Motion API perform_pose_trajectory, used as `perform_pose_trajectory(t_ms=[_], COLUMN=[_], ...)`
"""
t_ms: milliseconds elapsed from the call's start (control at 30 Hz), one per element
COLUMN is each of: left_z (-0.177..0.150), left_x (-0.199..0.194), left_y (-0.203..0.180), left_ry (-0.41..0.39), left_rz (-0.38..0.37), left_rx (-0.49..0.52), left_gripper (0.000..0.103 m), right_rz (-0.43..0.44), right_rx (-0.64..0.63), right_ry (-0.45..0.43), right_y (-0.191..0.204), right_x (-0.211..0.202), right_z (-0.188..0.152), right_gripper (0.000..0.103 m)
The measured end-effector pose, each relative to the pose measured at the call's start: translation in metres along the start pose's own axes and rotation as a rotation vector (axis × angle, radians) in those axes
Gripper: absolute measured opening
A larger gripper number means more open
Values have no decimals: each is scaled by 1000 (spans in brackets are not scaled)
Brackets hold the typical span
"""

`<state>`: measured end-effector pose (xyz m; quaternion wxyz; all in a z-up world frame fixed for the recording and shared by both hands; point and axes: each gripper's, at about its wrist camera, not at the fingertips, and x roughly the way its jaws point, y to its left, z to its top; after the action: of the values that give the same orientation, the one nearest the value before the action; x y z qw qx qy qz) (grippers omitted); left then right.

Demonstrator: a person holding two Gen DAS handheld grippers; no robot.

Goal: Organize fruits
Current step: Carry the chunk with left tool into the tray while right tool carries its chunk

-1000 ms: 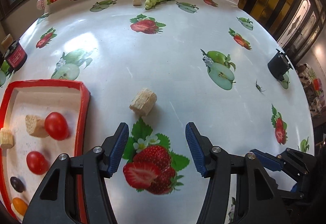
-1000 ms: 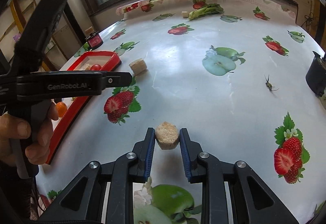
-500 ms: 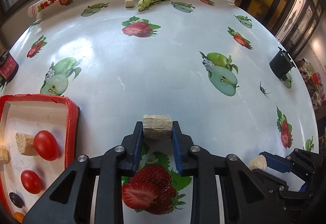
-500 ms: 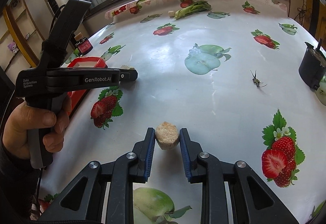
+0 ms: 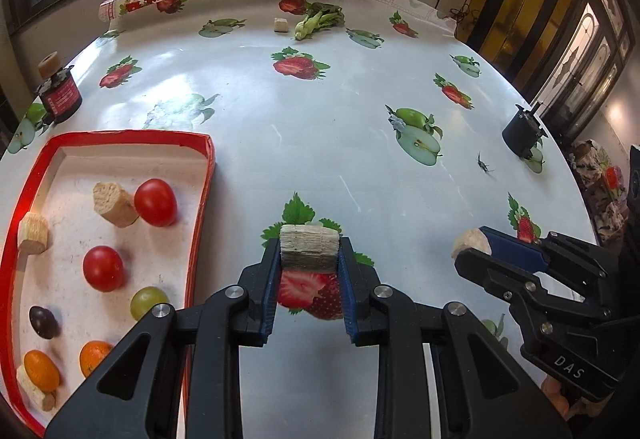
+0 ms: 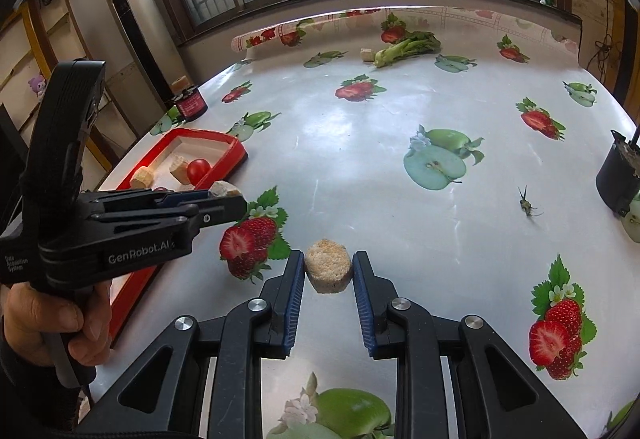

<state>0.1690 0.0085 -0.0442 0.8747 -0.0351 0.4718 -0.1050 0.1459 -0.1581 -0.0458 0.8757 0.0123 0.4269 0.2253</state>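
Observation:
My left gripper (image 5: 309,255) is shut on a beige cut chunk (image 5: 309,249) and holds it above the tablecloth, just right of the red tray (image 5: 202,207). The tray holds tomatoes (image 5: 155,202), a green grape (image 5: 149,301), a dark grape, orange fruits and several beige chunks. My right gripper (image 6: 328,271) is shut on a round beige chunk (image 6: 328,270) above the table. In the right wrist view the left gripper (image 6: 224,199) shows with its chunk, near the tray (image 6: 236,153). The right gripper also shows in the left wrist view (image 5: 476,247).
A leafy green vegetable (image 5: 318,21) and a small beige chunk (image 5: 281,25) lie at the far edge. A red-labelled jar (image 5: 60,97) stands far left, a black pot (image 5: 522,133) at the right. A small insect-like thing (image 5: 484,165) lies near the pot.
My left gripper closed on the beige chunk, lifted it and drew back, bringing more of the tray into view. My right gripper kept its hold on the round chunk.

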Motion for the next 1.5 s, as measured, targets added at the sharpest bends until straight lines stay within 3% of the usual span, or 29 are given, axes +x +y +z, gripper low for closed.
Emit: perform_pose_trajectory(t_ms=[1000,1500], left_z=[-42,-55], left_x=[-65,-91], left_y=[76,132], left_ry=[-80,-119], left_rz=[65,94], left_rx=[-121,-217], left_gripper=[24,24], right_rz=[59,81], right_rx=[-128,-185], right_ry=[-5,24], right_y=[89,129], right_x=[17,39], right_z=[22,27], right_gripper=[25,25])
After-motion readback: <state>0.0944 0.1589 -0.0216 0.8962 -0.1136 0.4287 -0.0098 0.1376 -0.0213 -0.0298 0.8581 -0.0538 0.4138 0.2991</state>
